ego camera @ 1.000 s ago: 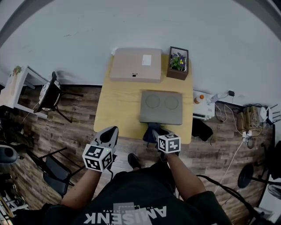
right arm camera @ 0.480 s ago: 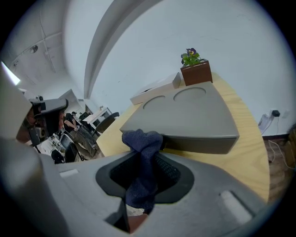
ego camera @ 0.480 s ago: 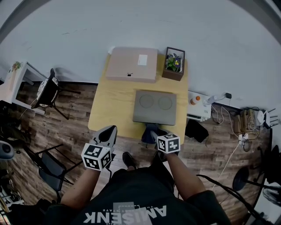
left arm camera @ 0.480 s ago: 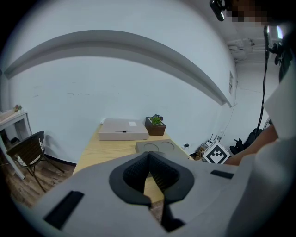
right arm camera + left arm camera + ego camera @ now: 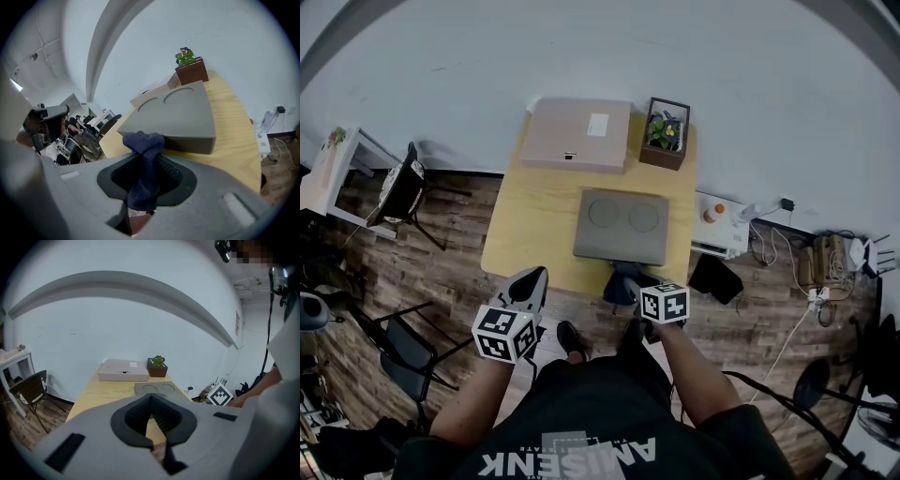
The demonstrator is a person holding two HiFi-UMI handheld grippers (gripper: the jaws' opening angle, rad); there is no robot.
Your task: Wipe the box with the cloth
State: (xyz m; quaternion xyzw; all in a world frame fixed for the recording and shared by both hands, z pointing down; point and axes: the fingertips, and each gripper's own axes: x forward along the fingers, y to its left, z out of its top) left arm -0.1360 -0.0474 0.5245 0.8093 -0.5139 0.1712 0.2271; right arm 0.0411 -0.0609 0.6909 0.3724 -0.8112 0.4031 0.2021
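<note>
A flat grey box (image 5: 619, 226) with two round recesses lies on the yellow table (image 5: 530, 234), near its front right. My right gripper (image 5: 625, 281) hovers at the table's front edge just short of that box, shut on a dark blue cloth (image 5: 144, 164). The cloth bunches up out of the jaws, with the grey box (image 5: 176, 115) right ahead of it. My left gripper (image 5: 530, 281) hangs over the floor off the table's near left corner, jaws shut with nothing between them. From the left gripper view the grey box (image 5: 154, 388) lies well ahead.
A flat beige carton (image 5: 577, 134) and a potted plant in a wooden box (image 5: 665, 133) stand at the table's far edge by the wall. A black chair (image 5: 403, 197) stands left; a white unit (image 5: 717, 225), black bag (image 5: 712, 277) and cables (image 5: 825, 253) lie right.
In the head view the table and its things have drifted a little left and away. Both grippers stay about where they were, the cloth still in the right one.
</note>
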